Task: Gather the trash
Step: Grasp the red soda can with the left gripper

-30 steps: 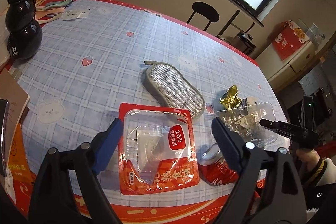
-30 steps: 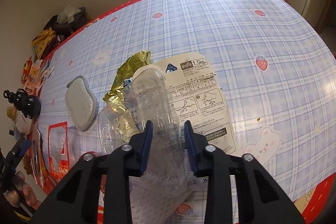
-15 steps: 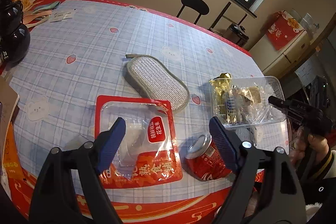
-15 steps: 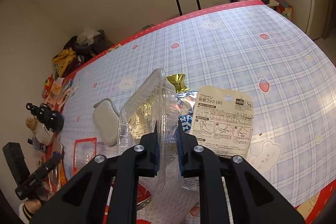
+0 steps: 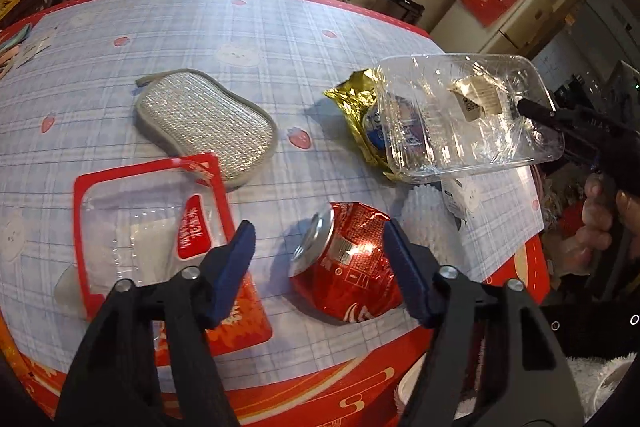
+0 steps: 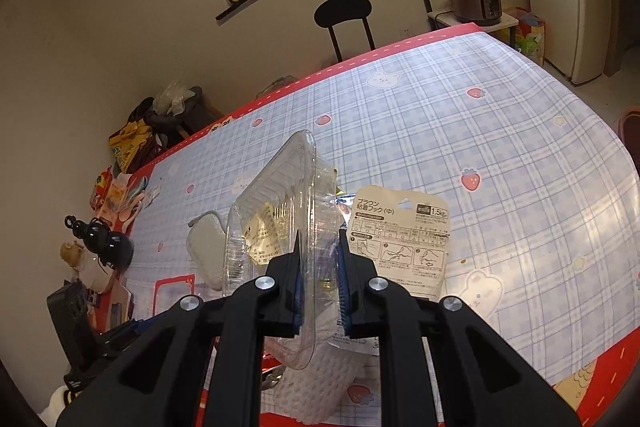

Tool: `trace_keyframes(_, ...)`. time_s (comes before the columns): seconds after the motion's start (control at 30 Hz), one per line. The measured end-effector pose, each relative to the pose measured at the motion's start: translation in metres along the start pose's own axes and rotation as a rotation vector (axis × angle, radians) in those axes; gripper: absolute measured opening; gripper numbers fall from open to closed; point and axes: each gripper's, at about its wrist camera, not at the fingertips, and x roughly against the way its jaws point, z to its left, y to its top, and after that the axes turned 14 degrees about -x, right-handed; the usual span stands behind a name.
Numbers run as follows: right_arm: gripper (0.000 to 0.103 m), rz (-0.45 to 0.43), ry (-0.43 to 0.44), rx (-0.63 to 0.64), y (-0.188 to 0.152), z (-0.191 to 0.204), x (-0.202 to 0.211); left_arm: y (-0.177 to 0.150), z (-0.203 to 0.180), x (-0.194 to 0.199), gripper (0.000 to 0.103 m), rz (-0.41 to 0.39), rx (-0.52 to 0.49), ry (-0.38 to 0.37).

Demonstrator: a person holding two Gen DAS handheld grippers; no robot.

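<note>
clear clamshell box (image 6: 276,227), only a label inside, pinched by right hand-held gripper (image 6: 318,283); left hand-held gripper (image 5: 320,267) closing, still spread around crushed can (image 5: 348,267).

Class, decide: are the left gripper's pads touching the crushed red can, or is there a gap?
Apart. The left wrist view shows the left gripper straddling the crushed red can, with tablecloth plainly visible between the can and the left-hand pad.

Left gripper (image 5: 318,247) jaws, just closing, stand apart; right gripper (image 6: 318,277) jaws clamped.
</note>
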Motion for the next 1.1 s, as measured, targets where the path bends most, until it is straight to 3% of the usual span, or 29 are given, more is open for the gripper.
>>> trace_keyframes(0.07,0.015,-0.009,-0.006,-0.011,-0.001,-0.005,0.006,0.004,-0.003,-0.014,0.056,0.022,-0.019,-0.011)
trace_keyframes(0.23,0.015,-0.033,-0.023,-0.044,-0.003,-0.023,0.019,0.007,-0.008,-0.041,0.055,0.094,-0.099,-0.003)
trace_keyframes(0.67,0.015,-0.056,-0.051,-0.099,-0.009,-0.048,0.033,-0.002,-0.01,-0.08,0.042,0.191,-0.099,-0.015)
trace_keyframes(0.83,0.015,-0.06,-0.057,-0.112,-0.008,-0.053,0.036,-0.001,-0.007,-0.083,0.043,0.184,-0.067,-0.035)
trace_keyframes(1.03,0.015,-0.065,-0.057,-0.123,-0.007,-0.056,0.037,0.002,-0.007,-0.068,0.033,0.134,-0.063,-0.018)
trace_keyframes(1.1,0.015,-0.069,-0.054,-0.125,-0.006,-0.056,0.038,0.002,-0.006,-0.057,0.026,0.106,-0.042,-0.02)
